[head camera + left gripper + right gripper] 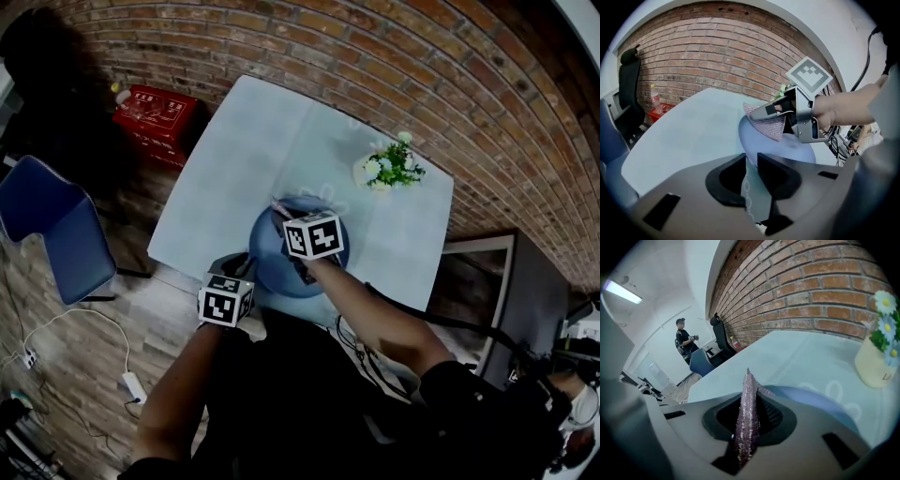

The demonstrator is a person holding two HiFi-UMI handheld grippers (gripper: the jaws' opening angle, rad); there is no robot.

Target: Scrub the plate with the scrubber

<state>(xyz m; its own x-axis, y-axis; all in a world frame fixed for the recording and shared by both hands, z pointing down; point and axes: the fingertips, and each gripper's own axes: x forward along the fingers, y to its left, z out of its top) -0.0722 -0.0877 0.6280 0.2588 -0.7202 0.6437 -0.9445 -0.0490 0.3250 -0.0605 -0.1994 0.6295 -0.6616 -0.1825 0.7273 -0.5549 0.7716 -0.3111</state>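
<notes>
**Scrubber poised over the pinned plate**

The big pale-blue, cloth-covered table spreads out ahead of both grippers, smooth and matte. At its near edge sits the round, glossy blue plate, shallow and dished.

The left gripper has the plate by its near rim. Its jaws are partly closed and the pads press on either side of the thin edge, so the plate stretches straight out in front of that gripper.

The right gripper is over the plate's middle, angled down and away. Its jaws are clamped tight on the flat, pinkish-purple, glittery mesh scrubber. The scrubber stands edge-on between the pads, with its long axis running out along the jaws and its free corner jutting past the tips.

The plate's face lies just below and ahead of that corner. It looks to be touching or a whisker off, and I can't tell which. The right hand is the nearer one to the plate's face, so the next stroke should be its job: press down and sweep.

Beyond the right gripper, well apart, stands a small cream flower pot.
</notes>
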